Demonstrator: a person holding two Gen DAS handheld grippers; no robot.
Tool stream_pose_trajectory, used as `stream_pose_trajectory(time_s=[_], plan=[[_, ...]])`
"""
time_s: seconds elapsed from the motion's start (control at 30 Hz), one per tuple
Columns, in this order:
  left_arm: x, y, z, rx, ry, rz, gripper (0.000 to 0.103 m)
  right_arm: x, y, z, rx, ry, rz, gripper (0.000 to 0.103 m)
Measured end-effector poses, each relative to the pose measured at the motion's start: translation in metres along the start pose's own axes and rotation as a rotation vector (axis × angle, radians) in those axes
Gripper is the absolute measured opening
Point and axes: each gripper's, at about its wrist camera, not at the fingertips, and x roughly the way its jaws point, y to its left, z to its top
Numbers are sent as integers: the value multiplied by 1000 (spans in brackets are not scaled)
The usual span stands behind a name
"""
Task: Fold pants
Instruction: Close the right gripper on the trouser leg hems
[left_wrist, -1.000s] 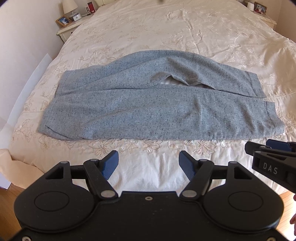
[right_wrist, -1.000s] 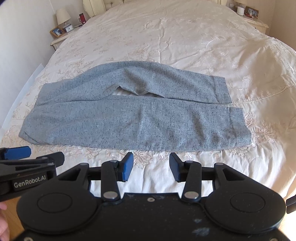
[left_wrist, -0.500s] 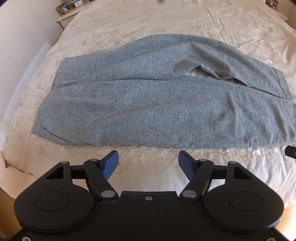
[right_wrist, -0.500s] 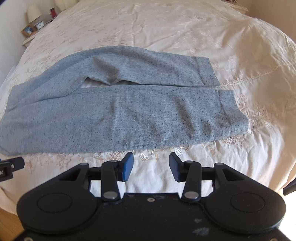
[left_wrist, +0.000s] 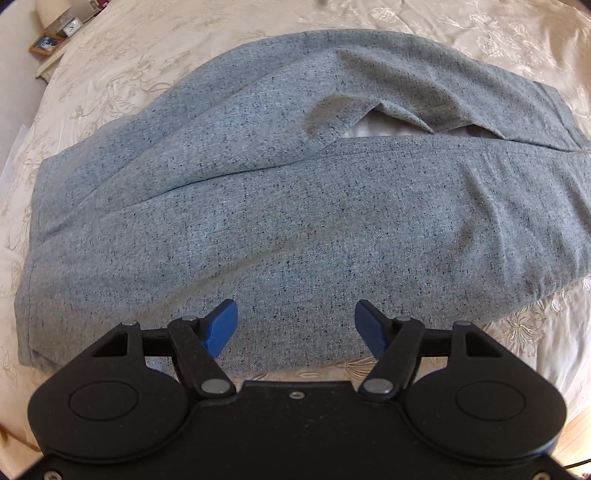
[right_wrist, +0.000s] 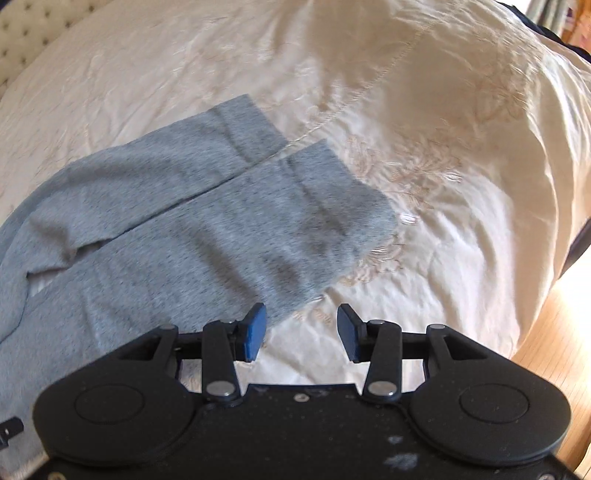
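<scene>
While both grippers' fingers (left_wrist: 221, 325) gape empty, pants (left_wrist: 295, 206) lie flat beneath — untouched.

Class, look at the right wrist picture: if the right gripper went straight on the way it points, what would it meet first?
Probably the bedspread, just beside the hem end of the grey pants. The right gripper has open jaws with nothing between them; its left finger overlaps the hem's edge, so depth is uncertain.

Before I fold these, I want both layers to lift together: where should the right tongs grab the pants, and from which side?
Take the near leg's cuff corner, coming from the near edge of the bed. The pants lie flat with that hem free, and the open right tongs hang just beyond it.
</scene>
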Motion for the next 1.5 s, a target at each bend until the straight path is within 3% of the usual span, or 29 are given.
stream_pose_trajectory(time_s=[0.2,0.4,0.67,0.93,1.07,1.3,1.37,1.43,1.5], plan=[[0,-14,-1,9,13,4,71,16,-27,11,27,-14,-48,45],[-6,-32,0,-60,40,76,71,52,-32,40,-24,14,16,45],[-21,-76,5,-104,34,106,71,93,-34,89,-115,55,70,45],[-24,-102,-1,-127,66,101,71,60,-93,73,-122,62,191,45],[-31,-112,0,-127,49,116,71,77,-89,70,-219,73,201,45],[-39,-115,1,-160,27,143,71,113,-62,88,-272,108,304,48],[-37,-114,0,-169,32,146,71,118,-58,91,-284,141,299,38],[-35,-112,0,-171,42,140,71,117,-58,95,-279,181,273,7],[-35,-112,-1,-159,48,133,71,110,-63,99,-231,207,286,6]])
